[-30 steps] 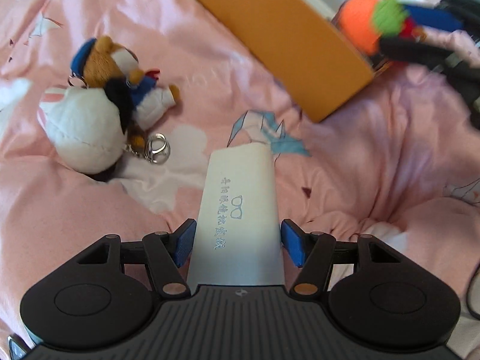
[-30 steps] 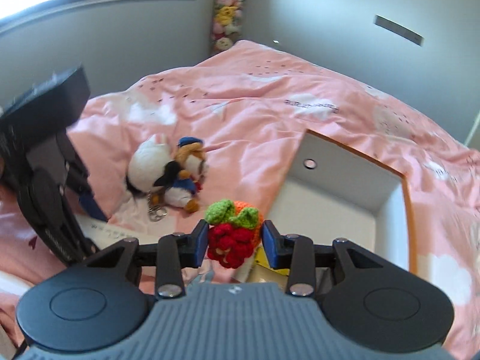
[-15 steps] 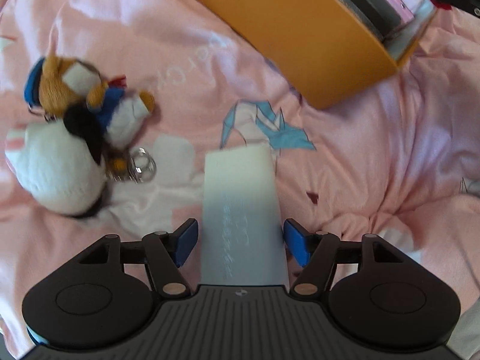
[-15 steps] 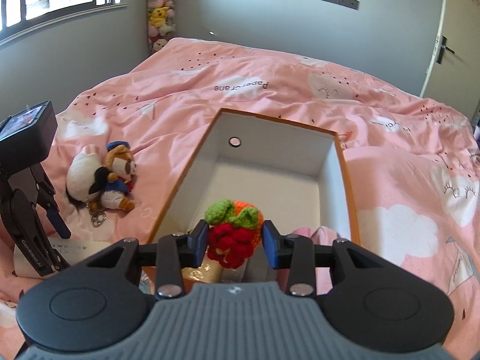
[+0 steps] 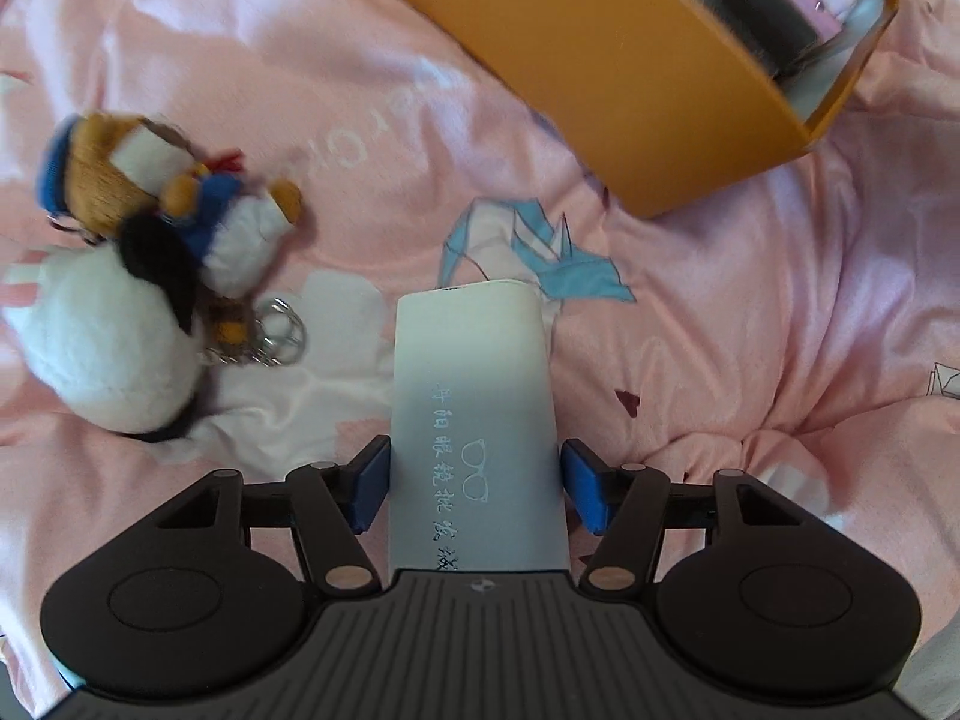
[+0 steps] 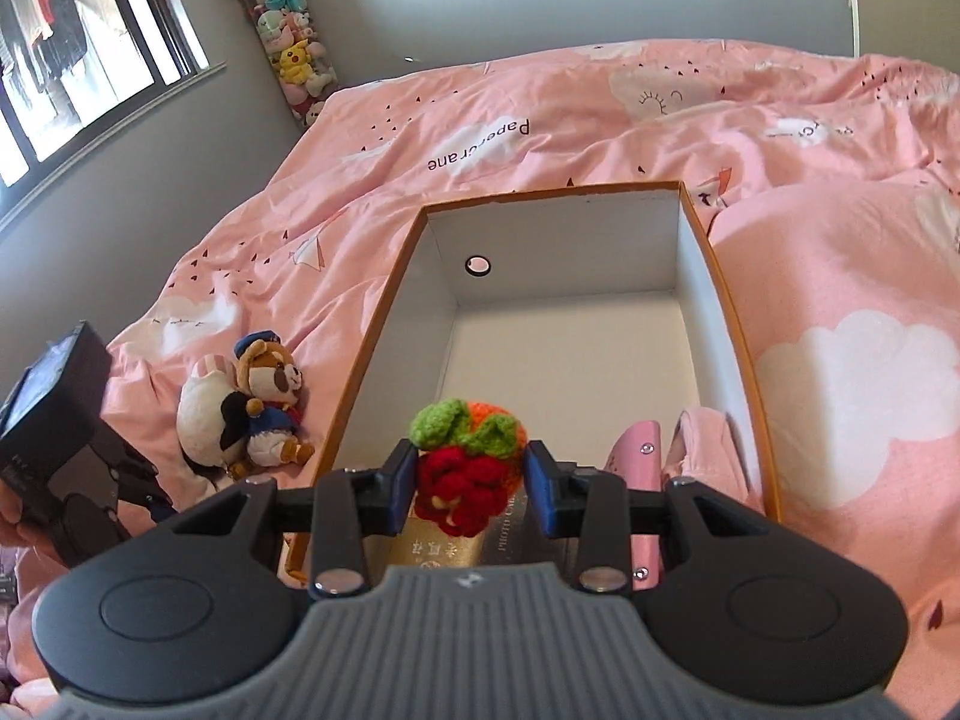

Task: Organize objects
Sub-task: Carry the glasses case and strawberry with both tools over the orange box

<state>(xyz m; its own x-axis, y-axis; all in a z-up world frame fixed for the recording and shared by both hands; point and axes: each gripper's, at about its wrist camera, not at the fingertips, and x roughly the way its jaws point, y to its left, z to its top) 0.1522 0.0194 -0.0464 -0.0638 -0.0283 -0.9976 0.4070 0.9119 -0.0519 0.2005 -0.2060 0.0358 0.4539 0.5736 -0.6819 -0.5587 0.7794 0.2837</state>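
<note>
My left gripper (image 5: 474, 489) is shut on a white glasses case (image 5: 471, 396) with printed lettering, held over the pink bedspread. My right gripper (image 6: 471, 483) is shut on a crocheted toy (image 6: 465, 462) in red, orange and green, held above the near end of an orange box (image 6: 384, 306) with a white inside. The box also shows in the left wrist view (image 5: 576, 60) at the top. A plush toy pair (image 5: 132, 276) with a key ring lies left of the glasses case; in the right wrist view it (image 6: 246, 414) lies left of the box.
The box's near end holds a pink item (image 6: 636, 450), a gold item (image 6: 432, 552) and a dark item (image 5: 750, 18). A column of plush toys (image 6: 288, 36) stands in the room's corner by a window (image 6: 78, 54). The pink duvet (image 6: 840, 312) is rumpled all around.
My right gripper has swung with the crocheted toy from beside the box to over its near end. My left gripper has shifted slightly with the glasses case; the plush and box slid in its view.
</note>
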